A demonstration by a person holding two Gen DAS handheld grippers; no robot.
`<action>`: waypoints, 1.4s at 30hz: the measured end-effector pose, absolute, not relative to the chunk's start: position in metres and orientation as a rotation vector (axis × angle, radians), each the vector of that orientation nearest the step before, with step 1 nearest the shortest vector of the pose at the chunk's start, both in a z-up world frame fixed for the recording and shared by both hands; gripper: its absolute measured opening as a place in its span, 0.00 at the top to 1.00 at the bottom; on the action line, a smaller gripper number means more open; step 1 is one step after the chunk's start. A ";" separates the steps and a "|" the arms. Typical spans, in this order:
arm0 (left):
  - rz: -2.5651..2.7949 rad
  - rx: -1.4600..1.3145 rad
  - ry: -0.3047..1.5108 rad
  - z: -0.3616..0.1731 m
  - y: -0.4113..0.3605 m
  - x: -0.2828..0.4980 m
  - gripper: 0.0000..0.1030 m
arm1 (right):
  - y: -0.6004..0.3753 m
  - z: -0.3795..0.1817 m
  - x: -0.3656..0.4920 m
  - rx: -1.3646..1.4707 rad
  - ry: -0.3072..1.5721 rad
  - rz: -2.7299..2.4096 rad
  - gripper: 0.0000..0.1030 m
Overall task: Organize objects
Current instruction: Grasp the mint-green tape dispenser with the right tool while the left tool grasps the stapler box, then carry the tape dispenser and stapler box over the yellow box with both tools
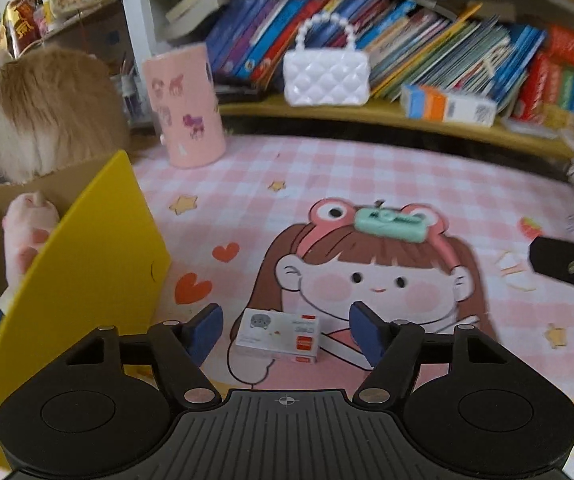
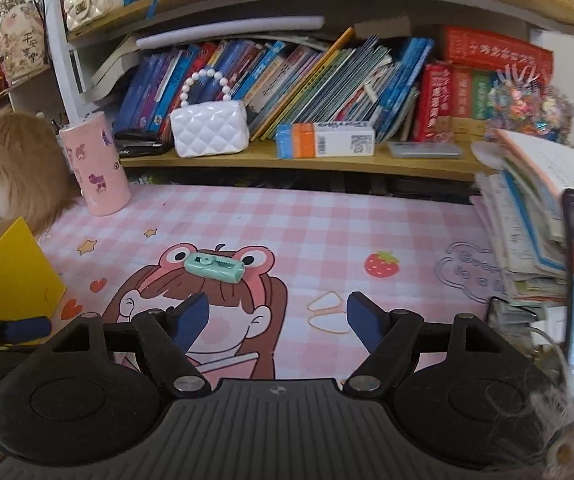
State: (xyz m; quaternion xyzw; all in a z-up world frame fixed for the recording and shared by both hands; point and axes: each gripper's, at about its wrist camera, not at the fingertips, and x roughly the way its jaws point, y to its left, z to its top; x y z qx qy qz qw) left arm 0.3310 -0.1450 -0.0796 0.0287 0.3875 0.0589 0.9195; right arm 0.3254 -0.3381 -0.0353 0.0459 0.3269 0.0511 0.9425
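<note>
Left gripper [image 1: 285, 334] jaws spread around the box [image 1: 277, 336], not touching; right gripper [image 2: 277, 322] jaws spread, empty, short of the green case [image 2: 214, 267].

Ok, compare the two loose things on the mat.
The white box is cardboard and rectangular; the green piece is mint plastic with rounded ends. The box lies between the left gripper's open fingers; the green piece lies farther away, clear of both grippers. Both rest flat on the mat.

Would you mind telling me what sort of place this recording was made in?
Most likely a child's study desk at home. A pink checked cartoon desk mat covers the top, a wooden shelf behind it is packed with children's books, and a white toy handbag with a bead handle sits there.
</note>
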 end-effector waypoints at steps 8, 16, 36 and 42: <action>0.153 0.031 0.867 -0.107 -0.136 0.352 0.32 | -0.334 -0.056 0.360 0.098 0.688 0.126 0.27; 0.115 -0.002 0.832 -0.092 -0.132 0.339 0.46 | -0.317 -0.076 0.391 0.100 0.709 0.169 0.21; 0.108 -0.056 0.763 -0.018 -0.118 0.246 0.46 | -0.248 -0.122 0.452 0.053 0.688 0.095 0.36; 0.089 -0.071 0.747 -0.014 -0.113 0.239 0.46 | -0.261 -0.106 0.433 0.080 0.673 0.102 0.36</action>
